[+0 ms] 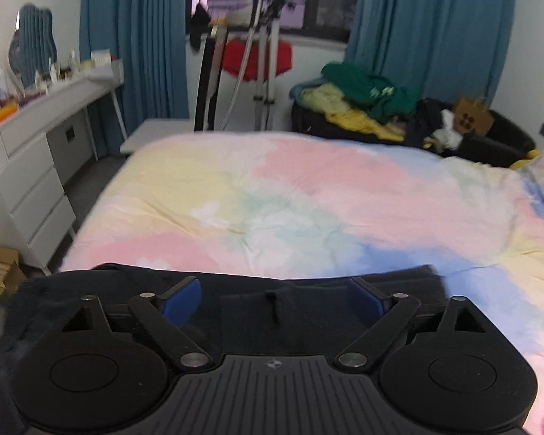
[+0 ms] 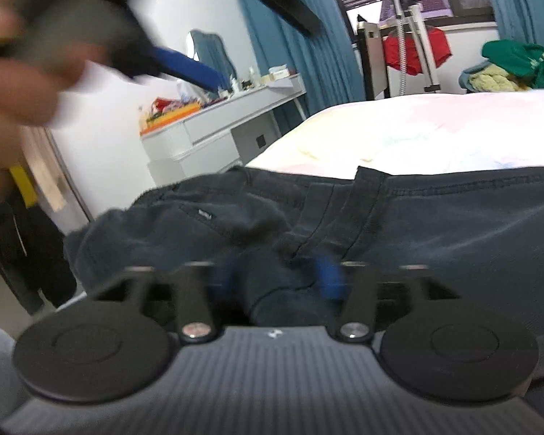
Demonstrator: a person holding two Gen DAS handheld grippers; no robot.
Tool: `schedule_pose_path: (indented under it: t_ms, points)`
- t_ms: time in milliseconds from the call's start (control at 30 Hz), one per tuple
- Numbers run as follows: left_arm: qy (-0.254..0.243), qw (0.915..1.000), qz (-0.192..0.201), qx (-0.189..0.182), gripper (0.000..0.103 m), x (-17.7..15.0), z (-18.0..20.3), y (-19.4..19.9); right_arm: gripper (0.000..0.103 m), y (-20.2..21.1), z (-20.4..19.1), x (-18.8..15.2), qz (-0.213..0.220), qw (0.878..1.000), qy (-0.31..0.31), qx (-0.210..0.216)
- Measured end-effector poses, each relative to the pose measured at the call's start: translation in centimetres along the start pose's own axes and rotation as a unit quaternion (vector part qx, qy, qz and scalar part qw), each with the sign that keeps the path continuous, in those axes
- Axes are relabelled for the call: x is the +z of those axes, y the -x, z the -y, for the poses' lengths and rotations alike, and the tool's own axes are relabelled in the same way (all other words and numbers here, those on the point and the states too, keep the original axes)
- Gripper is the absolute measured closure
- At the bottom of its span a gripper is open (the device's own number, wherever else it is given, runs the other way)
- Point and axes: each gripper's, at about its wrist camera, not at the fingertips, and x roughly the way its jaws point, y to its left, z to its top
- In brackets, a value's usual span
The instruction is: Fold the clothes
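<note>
- Dark navy trousers (image 2: 435, 224) lie on the near edge of the bed (image 1: 290, 195), waistband toward the far side, a rumpled part hanging toward the bed's left corner.
- The right gripper (image 2: 277, 277) sits low over the cloth, jaws apart, a fold bunched between the blurred blue pads, not squeezed.
- The left gripper (image 1: 273, 302) hangs above the trousers, jaws spread wide, empty.
- Beyond the waistband the pastel bedspread lies bare up to a clothes pile (image 1: 366, 98).
- A white dresser (image 1: 29, 166) flanks the left side.
</note>
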Motion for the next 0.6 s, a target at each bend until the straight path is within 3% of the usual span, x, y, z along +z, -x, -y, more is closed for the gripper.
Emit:
schedule_pose_path:
  t_ms: [33,200,300,467,600]
  points:
    - [-0.006,0.9999,0.01,-0.005,0.005,-0.1,0.6,2.3,0.012,0.1,0.1,0.0,0.002,1.0,-0.007,-0.001]
    - [-0.021,0.9985,0.048,-0.018,0.003,-0.4,3.2,13.3,0.014,0.6,-1.1,-0.2,-0.004,1.0,0.022,-0.022]
    - [0.003,0.9975,0.071,-0.005,0.001,-1.0,4.1,19.1,0.014,0.9,-1.7,-0.4,-0.003,0.998,0.044,-0.033]
    - [0.046,0.9962,0.072,0.017,0.001,-3.1,6.0,25.4,0.014,1.3,-1.6,-0.7,0.003,0.998,0.054,-0.044]
    - [0.055,0.9965,0.064,0.002,0.001,-5.3,8.1,28.5,0.014,1.7,-1.0,-0.2,0.02,0.998,0.037,-0.052]
